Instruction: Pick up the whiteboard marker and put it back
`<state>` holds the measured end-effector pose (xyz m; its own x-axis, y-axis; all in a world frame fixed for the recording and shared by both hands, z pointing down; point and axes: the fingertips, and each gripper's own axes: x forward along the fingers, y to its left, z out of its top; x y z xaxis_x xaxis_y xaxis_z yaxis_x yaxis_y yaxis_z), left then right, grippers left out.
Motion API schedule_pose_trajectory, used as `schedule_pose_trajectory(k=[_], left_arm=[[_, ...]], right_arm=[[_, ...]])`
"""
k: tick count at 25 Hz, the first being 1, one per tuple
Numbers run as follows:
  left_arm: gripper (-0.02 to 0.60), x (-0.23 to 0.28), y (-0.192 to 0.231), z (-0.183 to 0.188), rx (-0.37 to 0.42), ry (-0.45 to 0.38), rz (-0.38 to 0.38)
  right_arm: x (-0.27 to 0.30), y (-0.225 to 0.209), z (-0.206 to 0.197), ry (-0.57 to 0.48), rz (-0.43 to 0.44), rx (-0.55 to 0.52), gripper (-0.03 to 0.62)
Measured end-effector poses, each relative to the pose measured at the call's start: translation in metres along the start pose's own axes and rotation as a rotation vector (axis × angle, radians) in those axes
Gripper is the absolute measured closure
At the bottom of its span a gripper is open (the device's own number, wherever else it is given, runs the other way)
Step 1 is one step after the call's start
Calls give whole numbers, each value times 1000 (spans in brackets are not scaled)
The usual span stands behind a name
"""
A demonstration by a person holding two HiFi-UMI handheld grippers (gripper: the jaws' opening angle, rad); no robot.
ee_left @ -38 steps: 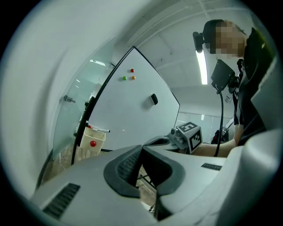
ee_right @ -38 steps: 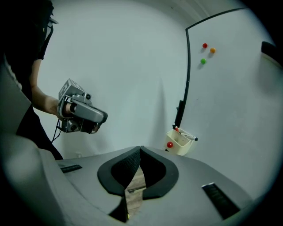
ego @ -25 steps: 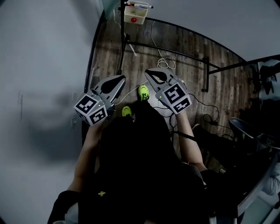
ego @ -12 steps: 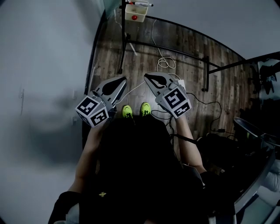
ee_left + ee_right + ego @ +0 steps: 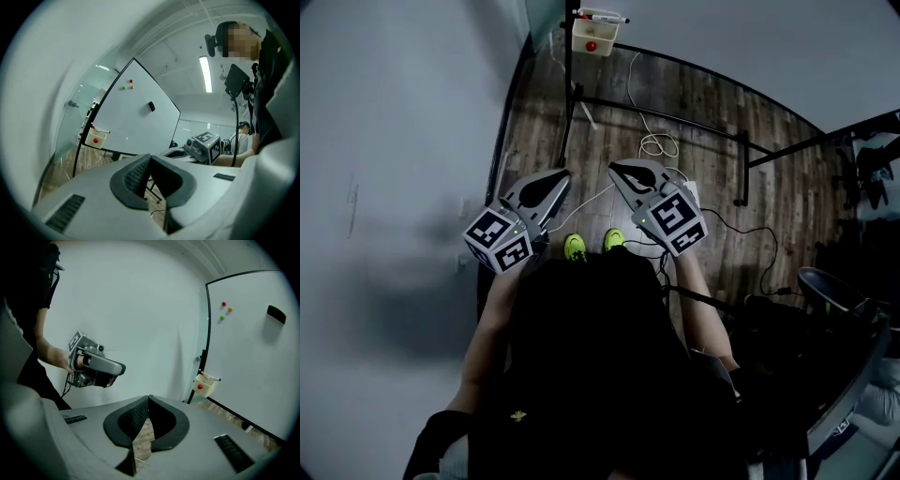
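**A:** Where's the whiteboard marker (image 5: 606,16)?

**B:** It lies across the top of the small cream box (image 5: 591,37) at the whiteboard's (image 5: 253,348) lower corner, well ahead of both tools.

**A:** Is either gripper near it?

**B:** No. The left gripper (image 5: 564,174) and right gripper (image 5: 615,167) hang side by side over the wooden floor (image 5: 703,108). Both point toward that box but are well apart from it.

**A:** And the jaws?

**B:** On all 2 grippers the tips are pressed together with nothing between them. The marker is untouched.
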<state>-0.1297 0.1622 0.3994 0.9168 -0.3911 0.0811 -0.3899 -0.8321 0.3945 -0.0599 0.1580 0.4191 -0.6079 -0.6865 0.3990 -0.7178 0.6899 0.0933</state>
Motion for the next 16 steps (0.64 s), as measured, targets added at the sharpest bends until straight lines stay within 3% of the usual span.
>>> schedule_pose_trajectory(k=[16], left_arm=[[560,6,-6,5,9,-16,-29]], right_arm=[[-6,6,5,-10,11,14,585]])
